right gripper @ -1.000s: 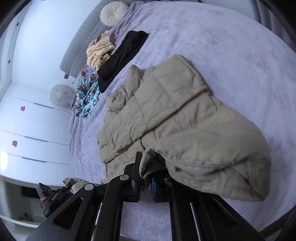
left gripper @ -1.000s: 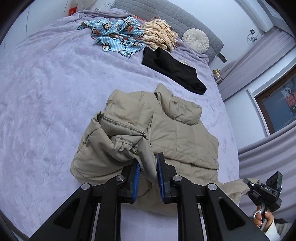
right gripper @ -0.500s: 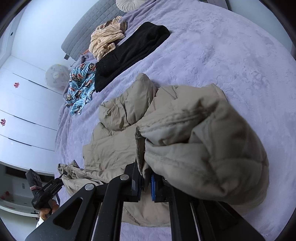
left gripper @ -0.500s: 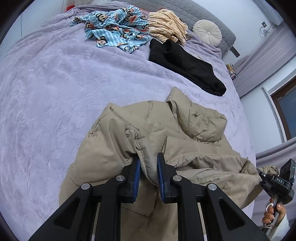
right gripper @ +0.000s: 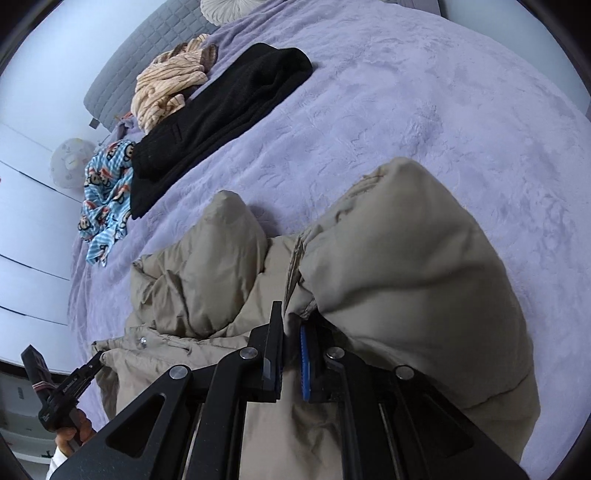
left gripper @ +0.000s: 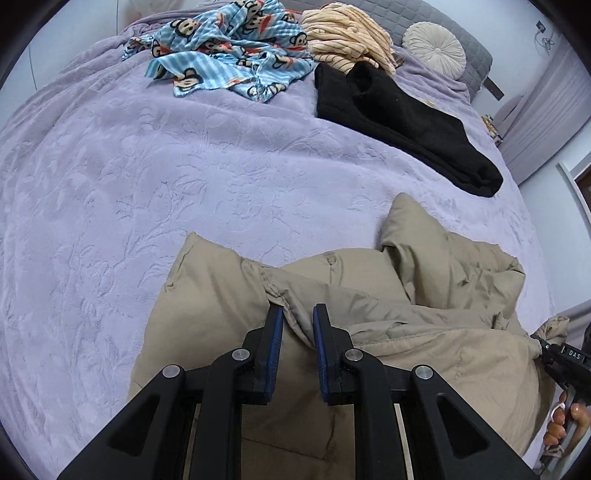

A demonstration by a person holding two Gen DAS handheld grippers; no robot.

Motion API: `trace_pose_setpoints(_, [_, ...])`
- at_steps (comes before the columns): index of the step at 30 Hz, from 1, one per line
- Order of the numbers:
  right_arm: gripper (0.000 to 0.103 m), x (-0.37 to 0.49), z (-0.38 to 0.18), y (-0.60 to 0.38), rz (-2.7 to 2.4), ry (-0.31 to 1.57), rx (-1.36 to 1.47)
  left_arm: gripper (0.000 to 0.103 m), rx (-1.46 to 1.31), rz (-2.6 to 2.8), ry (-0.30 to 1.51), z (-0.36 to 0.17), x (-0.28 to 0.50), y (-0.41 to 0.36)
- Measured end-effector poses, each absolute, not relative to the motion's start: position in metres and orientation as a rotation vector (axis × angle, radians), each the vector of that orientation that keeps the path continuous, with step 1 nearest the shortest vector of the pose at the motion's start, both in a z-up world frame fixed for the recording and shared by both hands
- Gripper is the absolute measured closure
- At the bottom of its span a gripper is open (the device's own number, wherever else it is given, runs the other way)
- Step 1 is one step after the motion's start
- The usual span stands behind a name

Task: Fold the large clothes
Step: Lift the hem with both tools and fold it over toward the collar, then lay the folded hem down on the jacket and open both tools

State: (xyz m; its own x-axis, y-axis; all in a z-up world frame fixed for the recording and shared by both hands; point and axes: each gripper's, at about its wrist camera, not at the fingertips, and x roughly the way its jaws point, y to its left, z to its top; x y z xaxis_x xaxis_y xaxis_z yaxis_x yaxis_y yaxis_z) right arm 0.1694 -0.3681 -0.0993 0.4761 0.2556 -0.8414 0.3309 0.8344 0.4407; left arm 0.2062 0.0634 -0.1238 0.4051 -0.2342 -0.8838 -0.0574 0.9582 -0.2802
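Note:
A large tan puffer jacket (left gripper: pixel 424 332) lies on the lavender bedspread (left gripper: pixel 147 184), folded over on itself. My left gripper (left gripper: pixel 297 314) is shut on a fold of its hem near the front edge. In the right wrist view the jacket (right gripper: pixel 399 280) bulges up beside my right gripper (right gripper: pixel 291 325), which is shut on another part of the hem. The right gripper also shows at the right edge of the left wrist view (left gripper: pixel 554 350), and the left gripper at the lower left of the right wrist view (right gripper: pixel 92 365).
A black garment (left gripper: pixel 399 122), a blue monkey-print garment (left gripper: pixel 229 48) and a striped peach garment (left gripper: pixel 347 33) lie toward the headboard. A round white cushion (left gripper: pixel 434 50) sits by the grey headboard. Bare bedspread spans the left and middle.
Both grippers have carried the jacket's lower edge forward over the body toward the collar. The jacket is now doubled over and more compact; both grips stay closed.

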Motion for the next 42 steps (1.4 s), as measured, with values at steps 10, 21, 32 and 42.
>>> trace_pose_setpoints(10, [0.085,0.183,-0.108,-0.377,-0.024,1.097,0.74,0.083,-0.231,0.031,1.038,-0.074,0.2,0.083])
trace_pose_setpoints(21, [0.082,0.138,-0.073,-0.311,0.211,1.1,0.543,0.083,-0.087,-0.402,1.142,-0.1,0.136,-0.015])
trace_pose_setpoints(32, [0.103,0.187,-0.143,-0.292,0.134,1.129,0.455,0.083,-0.017,-0.269,1.084,-0.148,0.19,-0.047])
trace_pose_setpoints(42, [0.103,0.187,-0.117,-0.35,-0.015,1.127,0.307,0.083,0.034,-0.157,1.067,-0.144,0.22,0.035])
